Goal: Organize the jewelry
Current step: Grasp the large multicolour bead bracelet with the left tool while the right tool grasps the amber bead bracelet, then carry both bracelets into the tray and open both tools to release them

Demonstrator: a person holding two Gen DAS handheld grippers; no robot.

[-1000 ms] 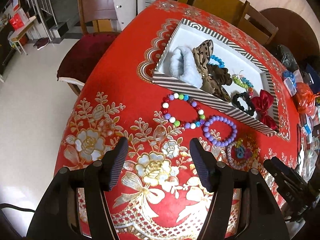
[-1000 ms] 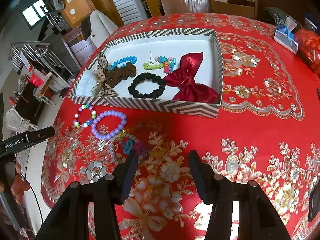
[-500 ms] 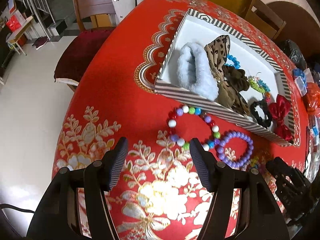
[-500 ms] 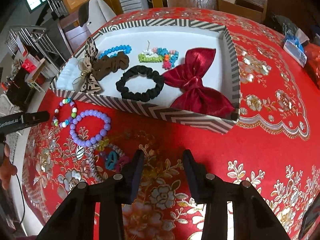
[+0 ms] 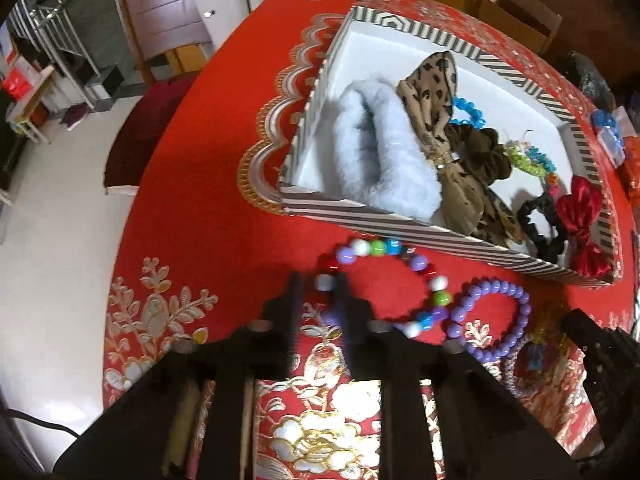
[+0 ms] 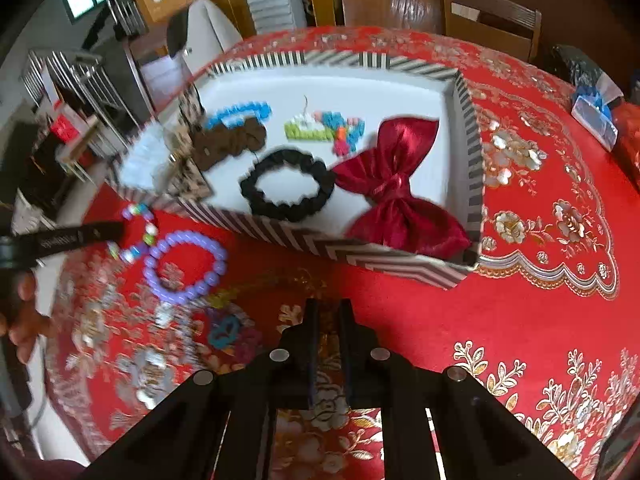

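Note:
A striped tray (image 5: 384, 216) (image 6: 280, 228) on the red tablecloth holds a fluffy scrunchie (image 5: 380, 152), a leopard bow (image 5: 436, 80), a black scrunchie (image 6: 286, 192) and a red bow (image 6: 396, 196). A multicoloured bead bracelet (image 5: 416, 264) (image 6: 138, 232) and a purple bead bracelet (image 5: 492, 320) (image 6: 186, 266) lie in front of the tray. My left gripper (image 5: 318, 284) is narrowly closed around the multicoloured bracelet's left side, with a white bead between the fingers. My right gripper (image 6: 326, 308) is nearly shut and empty, above the cloth beside a small pile of beads (image 6: 224, 328).
Wooden chairs (image 6: 436, 8) stand at the table's far side. A blue and white packet (image 6: 596, 112) lies at the right. The table edge (image 5: 132, 216) drops to the floor at the left.
Both grippers have closed from wide open. The left one moved forward onto the multicoloured bracelet. The right one moved closer to the tray.

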